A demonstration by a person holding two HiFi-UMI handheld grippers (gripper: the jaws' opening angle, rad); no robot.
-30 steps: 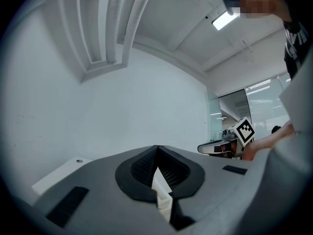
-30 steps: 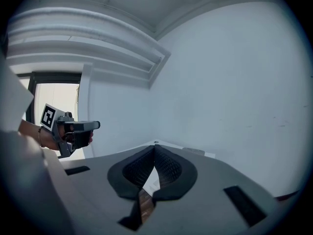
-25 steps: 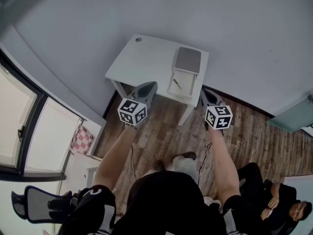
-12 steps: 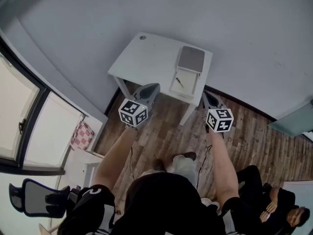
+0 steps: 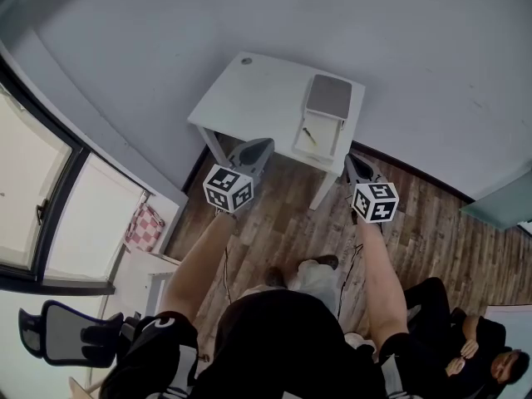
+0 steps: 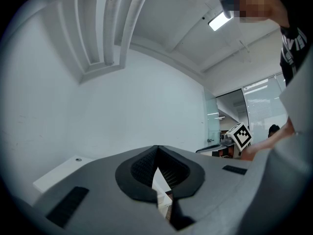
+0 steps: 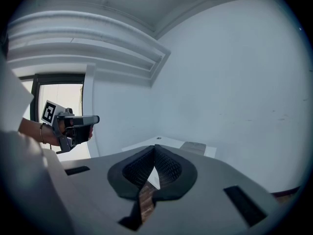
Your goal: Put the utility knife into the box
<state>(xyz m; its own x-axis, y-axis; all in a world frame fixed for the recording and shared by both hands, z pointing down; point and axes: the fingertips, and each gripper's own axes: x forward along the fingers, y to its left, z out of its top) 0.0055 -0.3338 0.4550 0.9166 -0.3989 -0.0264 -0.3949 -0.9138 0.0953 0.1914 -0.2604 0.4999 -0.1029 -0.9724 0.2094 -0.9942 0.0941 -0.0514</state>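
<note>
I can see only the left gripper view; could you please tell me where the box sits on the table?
Observer: The box sits at the table's right-hand end.
Operator: Can you see the utility knife?
Observer: A slim object, probably the utility knife, lies on the box's white part, in front of its grey part.
Operator: And the right gripper?
Observer: The right gripper is shut and empty, held in the air.

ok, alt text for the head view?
Seen from above, a person holds the left tool and right tool, both empty, over wood floor, short of a white table. On it lie a grey-lidded box and the utility knife.
</note>
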